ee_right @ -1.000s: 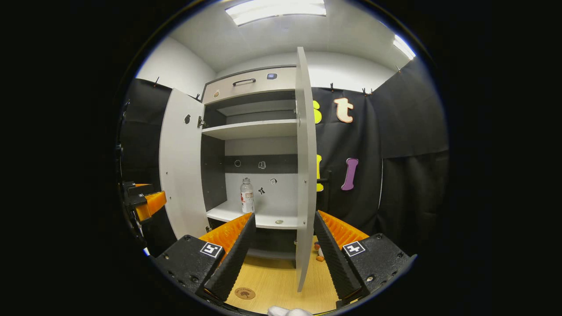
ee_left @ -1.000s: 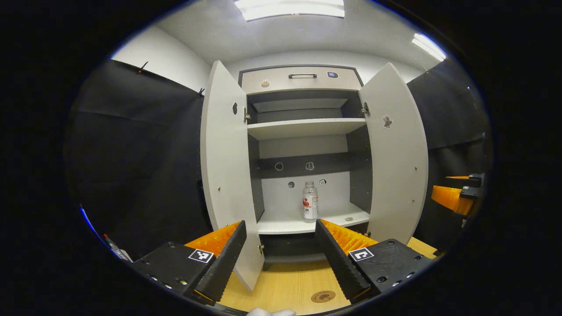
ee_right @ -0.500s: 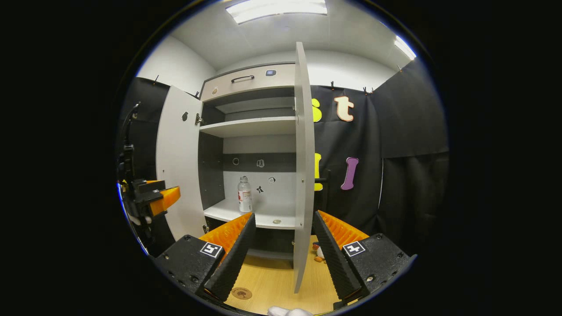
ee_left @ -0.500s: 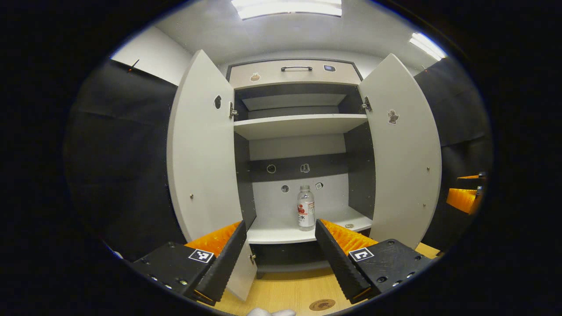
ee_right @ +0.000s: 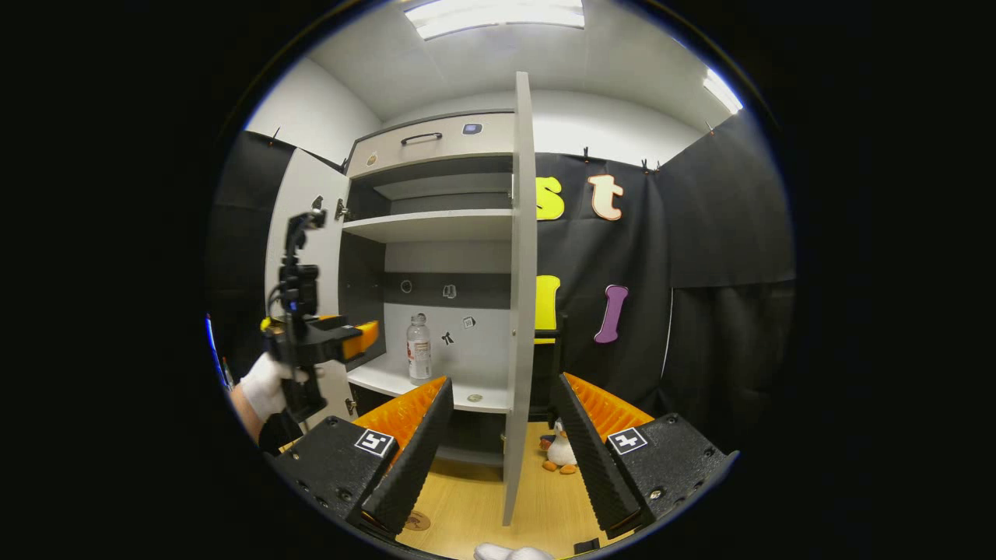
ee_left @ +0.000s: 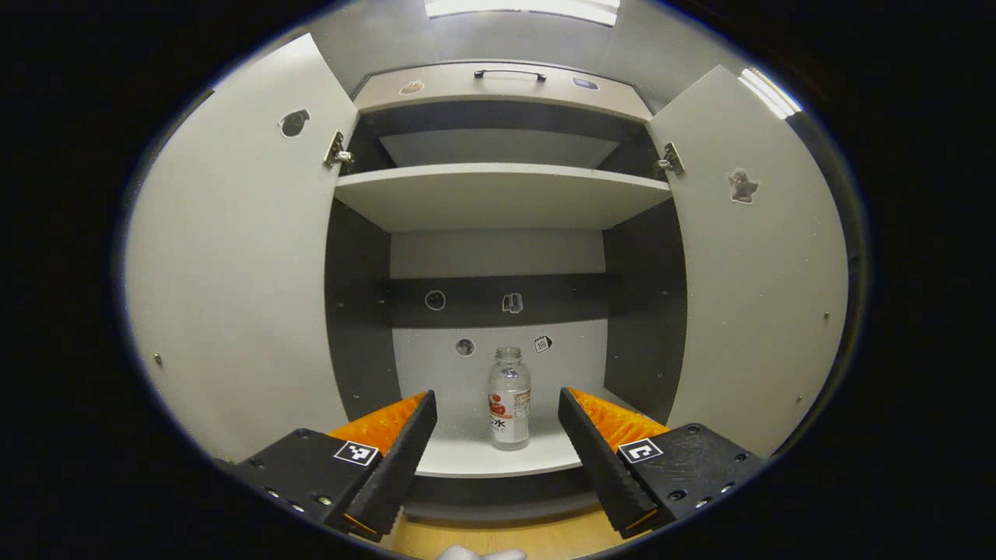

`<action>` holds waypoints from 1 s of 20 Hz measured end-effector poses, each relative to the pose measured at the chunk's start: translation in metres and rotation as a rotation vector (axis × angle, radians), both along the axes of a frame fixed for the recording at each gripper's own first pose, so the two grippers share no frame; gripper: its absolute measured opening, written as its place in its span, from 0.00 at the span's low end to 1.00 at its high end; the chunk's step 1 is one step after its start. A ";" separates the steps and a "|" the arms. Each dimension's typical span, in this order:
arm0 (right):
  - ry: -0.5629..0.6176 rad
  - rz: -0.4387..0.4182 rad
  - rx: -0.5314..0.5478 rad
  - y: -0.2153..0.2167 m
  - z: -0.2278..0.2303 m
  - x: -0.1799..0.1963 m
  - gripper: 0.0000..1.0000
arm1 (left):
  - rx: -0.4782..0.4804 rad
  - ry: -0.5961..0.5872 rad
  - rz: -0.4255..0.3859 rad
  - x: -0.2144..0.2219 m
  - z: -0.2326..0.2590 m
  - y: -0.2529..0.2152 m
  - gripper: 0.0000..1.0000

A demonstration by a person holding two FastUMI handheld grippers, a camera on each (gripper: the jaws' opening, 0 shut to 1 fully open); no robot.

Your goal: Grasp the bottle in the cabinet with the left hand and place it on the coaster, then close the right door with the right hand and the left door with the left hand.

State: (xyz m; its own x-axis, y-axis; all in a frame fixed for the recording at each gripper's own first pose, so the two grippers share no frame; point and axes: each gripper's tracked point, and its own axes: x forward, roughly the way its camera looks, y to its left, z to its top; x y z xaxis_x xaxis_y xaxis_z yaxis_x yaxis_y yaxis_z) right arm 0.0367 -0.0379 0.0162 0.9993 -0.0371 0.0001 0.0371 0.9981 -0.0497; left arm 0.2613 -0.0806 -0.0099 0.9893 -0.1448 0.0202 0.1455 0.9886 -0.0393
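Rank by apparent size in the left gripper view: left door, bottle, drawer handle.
1. left door, by far the largest, though it is nearest the camera.
2. bottle.
3. drawer handle, smallest, a thin bar.

A plush duck (ee_right: 558, 453) sits on the wooden floor (ee_right: 475, 498) at the foot of the black cloth wall (ee_right: 700, 257). A drawer (ee_left: 498, 82) with a dark handle (ee_left: 510, 73) tops the unit, and small stickers (ee_left: 511, 302) dot its back panel. A ceiling light (ee_right: 498, 14) glows overhead
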 end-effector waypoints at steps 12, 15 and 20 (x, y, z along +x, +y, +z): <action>0.026 -0.054 -0.056 -0.030 0.001 0.012 0.82 | -0.015 0.032 0.015 0.146 -0.047 -0.032 0.96; 0.034 -0.056 -0.064 -0.032 -0.002 0.015 0.82 | -0.009 0.045 0.036 0.165 -0.057 -0.032 0.96; 0.042 -0.062 -0.069 -0.039 -0.004 0.016 0.82 | -0.004 0.083 0.058 0.185 -0.078 -0.030 0.96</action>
